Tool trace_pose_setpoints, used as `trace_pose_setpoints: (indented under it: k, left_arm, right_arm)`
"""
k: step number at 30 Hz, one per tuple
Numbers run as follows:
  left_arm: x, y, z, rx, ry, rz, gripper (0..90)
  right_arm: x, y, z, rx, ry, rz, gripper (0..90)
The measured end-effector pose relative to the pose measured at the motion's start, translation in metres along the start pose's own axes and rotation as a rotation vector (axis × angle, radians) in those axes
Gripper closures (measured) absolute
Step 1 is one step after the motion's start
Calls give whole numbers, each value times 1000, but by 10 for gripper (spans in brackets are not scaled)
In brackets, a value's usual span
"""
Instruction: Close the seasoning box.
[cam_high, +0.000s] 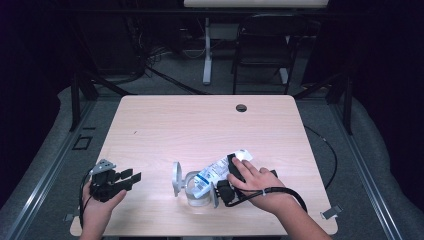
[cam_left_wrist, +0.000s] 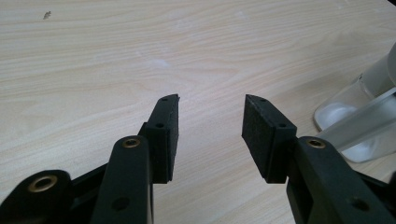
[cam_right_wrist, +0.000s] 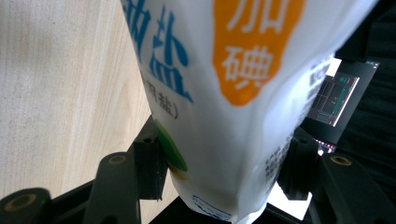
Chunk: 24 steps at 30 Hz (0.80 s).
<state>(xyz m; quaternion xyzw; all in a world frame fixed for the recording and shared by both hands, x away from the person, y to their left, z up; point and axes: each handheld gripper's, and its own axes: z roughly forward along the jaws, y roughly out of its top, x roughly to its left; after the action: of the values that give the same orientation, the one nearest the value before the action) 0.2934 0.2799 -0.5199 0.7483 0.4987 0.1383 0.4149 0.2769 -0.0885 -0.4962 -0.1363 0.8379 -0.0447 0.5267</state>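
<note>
Gripping a white salt bag (cam_right_wrist: 224, 93) between right gripper (cam_right_wrist: 224, 175) pads, tilting it over a clear glass jar (cam_high: 196, 192) with its hinged lid (cam_high: 176, 178) flipped open, near the front edge of the wooden table (cam_high: 165, 125). Resting left gripper (cam_left_wrist: 210, 128) wide apart, holding nothing, well left of the jar. Likely pouring salt; next probably calling for aiming the bag's mouth into the jar.
</note>
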Motion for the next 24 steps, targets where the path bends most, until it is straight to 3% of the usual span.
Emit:
trace_pose_setpoints:
  k: [24]
  left_arm:
    - [0, 0, 0, 0, 2, -2, 566]
  right_arm:
    - [0, 0, 0, -4, -4, -9, 452]
